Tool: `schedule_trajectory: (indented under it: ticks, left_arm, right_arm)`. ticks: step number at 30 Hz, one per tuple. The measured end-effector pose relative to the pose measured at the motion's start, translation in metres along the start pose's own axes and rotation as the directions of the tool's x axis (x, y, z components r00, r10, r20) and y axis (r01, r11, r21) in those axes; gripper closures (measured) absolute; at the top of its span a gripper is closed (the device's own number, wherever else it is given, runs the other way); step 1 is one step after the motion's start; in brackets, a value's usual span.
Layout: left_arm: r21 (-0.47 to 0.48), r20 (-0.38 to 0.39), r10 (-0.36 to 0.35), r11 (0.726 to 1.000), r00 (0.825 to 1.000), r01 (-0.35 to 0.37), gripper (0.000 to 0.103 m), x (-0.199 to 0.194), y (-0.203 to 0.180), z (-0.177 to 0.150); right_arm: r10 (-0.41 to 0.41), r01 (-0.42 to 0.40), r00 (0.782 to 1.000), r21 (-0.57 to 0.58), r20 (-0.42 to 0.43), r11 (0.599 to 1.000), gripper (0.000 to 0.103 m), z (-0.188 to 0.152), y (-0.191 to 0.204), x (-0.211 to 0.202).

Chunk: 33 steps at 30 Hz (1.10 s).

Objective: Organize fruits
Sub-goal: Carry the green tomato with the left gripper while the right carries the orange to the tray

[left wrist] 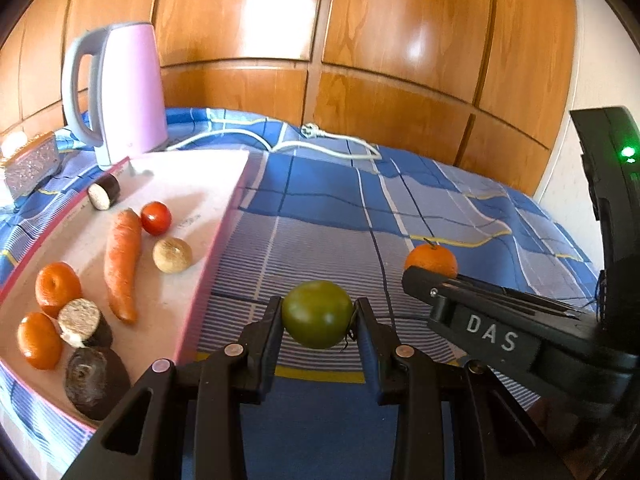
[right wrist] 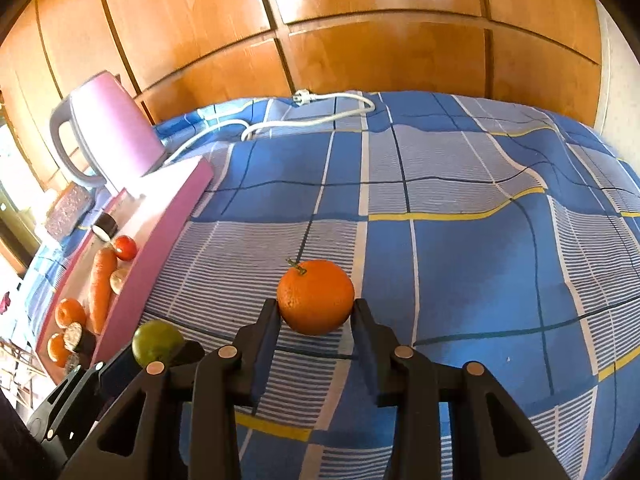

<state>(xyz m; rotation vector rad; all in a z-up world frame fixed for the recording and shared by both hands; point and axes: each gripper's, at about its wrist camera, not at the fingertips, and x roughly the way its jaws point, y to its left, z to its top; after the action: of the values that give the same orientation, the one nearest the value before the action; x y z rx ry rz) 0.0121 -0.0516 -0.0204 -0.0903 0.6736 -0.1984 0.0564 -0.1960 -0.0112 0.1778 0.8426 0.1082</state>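
1. My left gripper (left wrist: 317, 316) is clenched on a round, glossy green tomato (left wrist: 317, 314), both black fingers pressed against its sides, just above the blue-and-white checked cloth (left wrist: 328, 200).
2. My right gripper (right wrist: 316, 312) grasps a round orange mandarin with a short green stem (right wrist: 315, 297); its fingers touch the fruit on both flanks, and the fruit sits low over the same cloth.
3. From the left wrist, the right gripper's black body, lettered "DAS", reaches in from the right, with the mandarin showing beyond its tip.
4. To the left of both grippers lies a pale board with a pink edge (left wrist: 216, 240), resting on the cloth.
5. On that board: a long orange carrot (left wrist: 122, 264), a small red tomato (left wrist: 156, 218), a tan round potato-like piece (left wrist: 172, 255), two orange mandarins (left wrist: 58, 288), two cut pieces of dark-skinned aubergine (left wrist: 104, 192), and a dark, round beet-like lump (left wrist: 96, 382) at the near end.
6. A pink electric kettle with a grey handle (left wrist: 128, 88) stands at the board's far corner, its white cord (left wrist: 320, 146) trailing across the cloth.
7. Glossy wooden panelled doors (left wrist: 360, 40) fill the background.
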Motion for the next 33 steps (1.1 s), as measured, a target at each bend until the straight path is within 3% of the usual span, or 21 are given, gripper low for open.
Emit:
schedule_trajectory:
  ticks: [16, 33]
  left_arm:
    - [-0.062, 0.078, 0.071, 0.996, 0.994, -0.066, 0.068, -0.022, 0.019, 0.003]
    - [-0.231, 0.080, 0.215, 0.954, 0.973, -0.192, 0.068, -0.027, 0.057, 0.006]
  right_arm:
    - [0.046, -0.043, 0.997, -0.059, 0.060, 0.997, 0.066, -0.001, 0.014, -0.014]
    - [0.104, -0.093, 0.987, -0.097, 0.119, 0.991, 0.066, 0.002, 0.043, -0.019]
